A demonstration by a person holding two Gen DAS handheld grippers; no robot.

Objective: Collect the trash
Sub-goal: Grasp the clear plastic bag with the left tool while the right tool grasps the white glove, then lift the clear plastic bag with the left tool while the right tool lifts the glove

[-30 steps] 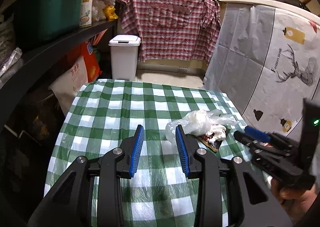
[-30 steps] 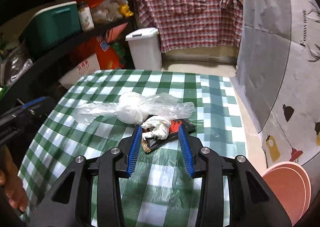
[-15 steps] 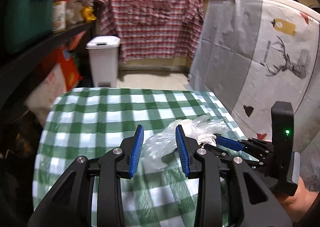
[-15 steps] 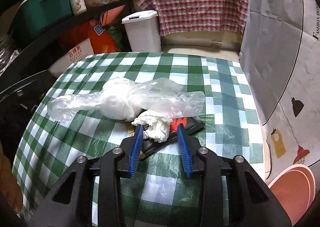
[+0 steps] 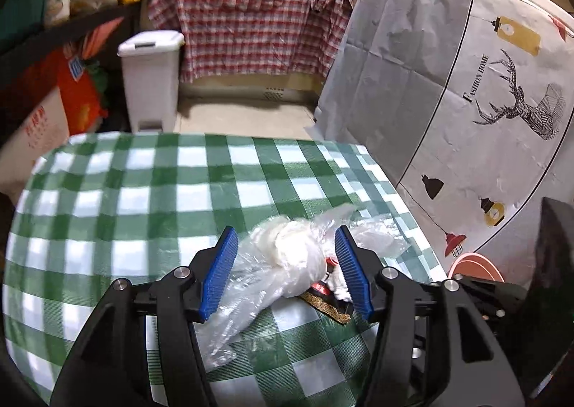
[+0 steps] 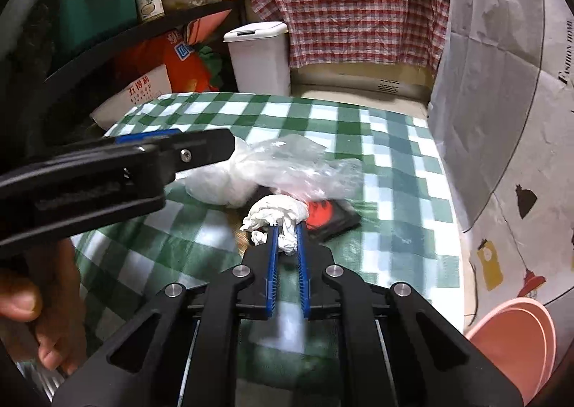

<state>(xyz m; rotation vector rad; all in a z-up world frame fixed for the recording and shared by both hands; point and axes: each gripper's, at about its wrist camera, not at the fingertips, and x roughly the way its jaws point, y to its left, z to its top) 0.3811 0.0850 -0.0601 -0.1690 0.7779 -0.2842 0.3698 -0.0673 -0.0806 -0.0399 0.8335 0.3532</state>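
Note:
A clear plastic bag (image 5: 287, 260) with a white wad inside lies on the green checked table (image 5: 150, 199). My left gripper (image 5: 287, 263) is open with its jaws on either side of the bag. The bag also shows in the right wrist view (image 6: 280, 166). My right gripper (image 6: 287, 238) is shut on a crumpled white tissue (image 6: 276, 215) just in front of the bag. A black and red wrapper (image 6: 330, 216) lies under the tissue and the bag. The left gripper's body (image 6: 118, 163) crosses the left of the right wrist view.
A white lidded bin (image 5: 150, 80) stands on the floor beyond the table. A pink basin (image 6: 520, 346) sits low at the right of the table. Dark shelves (image 6: 107, 41) with boxes and bags line the left. A papered wall (image 5: 466, 102) runs along the right.
My left gripper has moved forward and right and opened wider around the plastic bag. My right gripper has closed on the white tissue.

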